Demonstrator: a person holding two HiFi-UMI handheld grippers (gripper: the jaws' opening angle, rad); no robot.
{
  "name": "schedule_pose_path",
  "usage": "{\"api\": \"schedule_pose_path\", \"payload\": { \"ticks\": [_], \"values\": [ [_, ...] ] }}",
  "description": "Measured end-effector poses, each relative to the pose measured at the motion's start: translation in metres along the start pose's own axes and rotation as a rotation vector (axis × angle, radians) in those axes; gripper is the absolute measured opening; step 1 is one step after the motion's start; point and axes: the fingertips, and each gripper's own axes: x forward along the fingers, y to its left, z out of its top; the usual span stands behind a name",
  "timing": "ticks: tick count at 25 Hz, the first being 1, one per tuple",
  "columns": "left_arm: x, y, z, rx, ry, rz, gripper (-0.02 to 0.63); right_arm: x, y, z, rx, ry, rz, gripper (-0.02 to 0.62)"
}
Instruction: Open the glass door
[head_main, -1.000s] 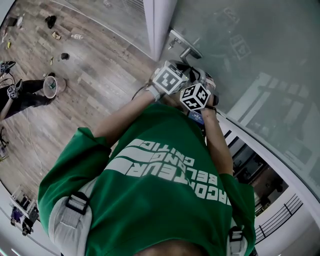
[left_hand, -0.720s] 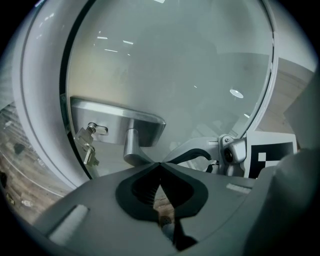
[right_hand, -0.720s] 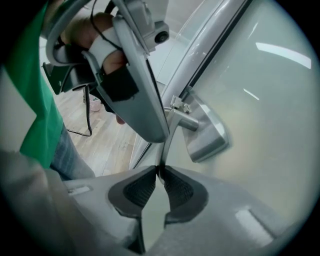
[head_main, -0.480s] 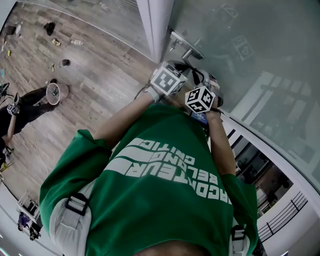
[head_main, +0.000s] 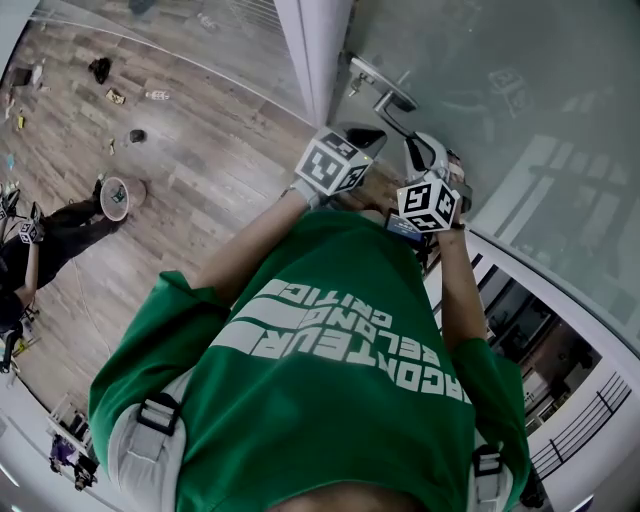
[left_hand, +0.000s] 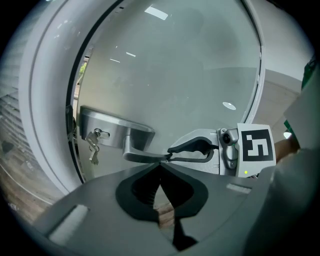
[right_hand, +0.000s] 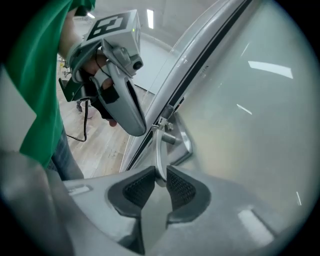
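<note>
The frosted glass door (head_main: 500, 90) fills the upper right of the head view, with its metal handle plate (left_hand: 107, 130) and lever (left_hand: 145, 156) by the frame edge. A key (left_hand: 92, 145) hangs from the lock. My right gripper (right_hand: 160, 180) is shut on the free end of the lever (right_hand: 159, 150), pads on either side of it. My left gripper (left_hand: 161, 169) sits just below the lever with its jaws shut and nothing between them. In the head view both marker cubes, left (head_main: 335, 163) and right (head_main: 430, 203), are close under the handle (head_main: 390, 100).
A white door frame post (head_main: 310, 50) stands left of the handle. Wooden floor (head_main: 200, 170) spreads to the left with small scattered items and a white bowl (head_main: 117, 192). A person in dark clothes (head_main: 45, 235) is at the far left. A railing (head_main: 580, 425) shows at the lower right.
Both grippers have shifted right and slightly down in the head view and spread apart; the right gripper has moved out along the lever.
</note>
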Motion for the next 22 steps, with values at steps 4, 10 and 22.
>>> {"api": "schedule_pose_path", "payload": {
  "ticks": [4,10,22],
  "values": [
    [-0.002,0.002,0.000,0.007,-0.016,-0.003,0.015,0.009,-0.004,-0.001,0.020,-0.015,0.031,0.058],
    [-0.004,0.011,-0.018,-0.017,-0.008,0.035,0.015,0.022,-0.009,-0.011,0.036,-0.040,0.059,0.061],
    [0.003,0.018,0.001,-0.044,-0.042,0.075,0.015,0.045,-0.062,-0.019,0.095,-0.035,0.039,0.063]
  ]
}}
